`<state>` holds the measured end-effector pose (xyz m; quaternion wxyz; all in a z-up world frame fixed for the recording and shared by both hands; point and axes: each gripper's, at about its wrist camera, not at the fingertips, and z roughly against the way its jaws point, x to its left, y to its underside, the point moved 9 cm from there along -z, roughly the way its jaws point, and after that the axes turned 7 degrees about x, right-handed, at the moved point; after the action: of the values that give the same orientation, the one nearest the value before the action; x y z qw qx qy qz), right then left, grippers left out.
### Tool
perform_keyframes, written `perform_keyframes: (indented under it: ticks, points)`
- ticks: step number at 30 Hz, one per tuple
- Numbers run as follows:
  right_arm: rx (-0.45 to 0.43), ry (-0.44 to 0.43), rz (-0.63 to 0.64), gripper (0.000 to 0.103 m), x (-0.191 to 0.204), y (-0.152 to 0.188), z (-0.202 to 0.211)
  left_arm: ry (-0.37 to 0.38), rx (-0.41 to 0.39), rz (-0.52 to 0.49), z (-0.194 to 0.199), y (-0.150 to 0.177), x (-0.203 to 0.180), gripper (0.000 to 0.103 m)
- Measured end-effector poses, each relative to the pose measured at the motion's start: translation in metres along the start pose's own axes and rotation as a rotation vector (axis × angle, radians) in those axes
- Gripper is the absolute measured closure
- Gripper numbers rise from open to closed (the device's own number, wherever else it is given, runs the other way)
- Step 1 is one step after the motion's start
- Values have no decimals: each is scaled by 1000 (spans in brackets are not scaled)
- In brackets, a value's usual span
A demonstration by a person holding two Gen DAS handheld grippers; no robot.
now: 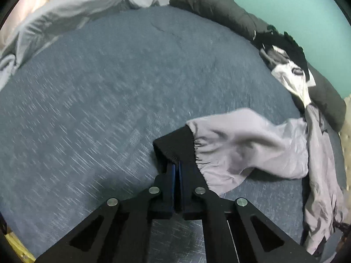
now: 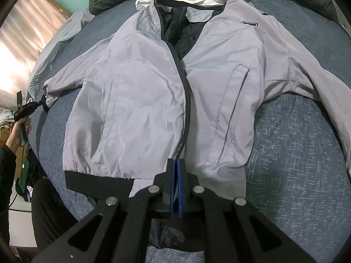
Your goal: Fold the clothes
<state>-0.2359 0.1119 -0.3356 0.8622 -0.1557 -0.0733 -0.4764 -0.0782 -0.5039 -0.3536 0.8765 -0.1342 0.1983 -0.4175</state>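
- Left gripper — black two-finger tool with blue pads, nearest the left wrist camera; its fingers are clamped on the black ribbed cuff of a sleeve, the cuff fabric standing up between the pads.
- Right gripper — same build, pressed together on the bottom hem of the garment beside the lower end of the black zip; a thin layer of cloth shows between the pads.
- Pale lilac-grey zip-front jacket with black ribbed hem, black lining and a small dark chest badge — lies face up and spread out on the bed, collar away from the right wrist camera, zip partly open at the neck, both sleeves out to the sides.
- Left sleeve of the jacket — stretched outward and slightly lifted at the cuff; not yet laid over the body.
- Blue-grey woven bedspread — the surface under the jacket.
- Dark olive padded quilt, bunched along the far edge of the bed, with white and black clothes heaped against it.
- Pale grey bedding, rumpled at the other far corner.
- Progress, as a judgement: the jacket is laid flat and smoothed, but no fold is made. Left to do — bring each sleeve across the front, then fold the body; the heaped clothes likely wait their turn.
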Motion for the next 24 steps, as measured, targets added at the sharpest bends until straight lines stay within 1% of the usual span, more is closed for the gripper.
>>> perform_keyframes:
  ticks: [2, 3, 6, 8, 9, 10, 12, 14, 15, 16, 17, 18, 21, 22, 24]
  points:
    - [-3, -1, 5, 101, 2, 0, 1, -13, -20, 0, 12, -12, 6, 100]
    - [-5, -1, 9, 101, 3, 0, 1, -16, -21, 4, 17, -17, 10, 100]
    - [-12, -4, 7, 101, 2, 1, 4, -56, -15, 23, 29, -30, 26, 100]
    - [-15, -2, 2, 101, -1, 1, 6, -69, 3, 69, 29, -30, 39, 100]
    - [-16, -2, -3, 101, -3, 1, 6, -71, 25, 89, 26, -28, 44, 100]
    - [-16, 0, -7, 101, -4, 1, 7, -72, 58, 97, 19, -23, 46, 99]
    - [-13, 2, -12, 101, -7, 2, 6, -91, 79, 82, 12, -16, 44, 98]
    - [-7, 5, -14, 101, -8, 2, 5, -109, 78, 75, 10, -12, 42, 93]
    - [-5, 5, -12, 101, -9, 3, 5, -118, 71, 76, 13, -10, 42, 80]
    - [-3, 6, -10, 101, -9, 3, 6, -124, 63, 79, 15, -9, 42, 62]
    - [-3, 5, -10, 101, -9, 2, 7, -125, 52, 82, 18, -10, 41, 56]
    - [-5, 2, -11, 101, -9, 2, 9, -131, 40, 79, 22, -11, 40, 53]
    - [-15, -6, -19, 101, -10, 0, 13, -186, 14, 20, 37, -15, 30, 53]
    - [-17, -9, -18, 101, -9, 1, 14, -194, 6, -7, 43, -17, 24, 53]
    - [-15, -14, -14, 101, -7, 3, 15, -168, 4, -31, 50, -18, 11, 53]
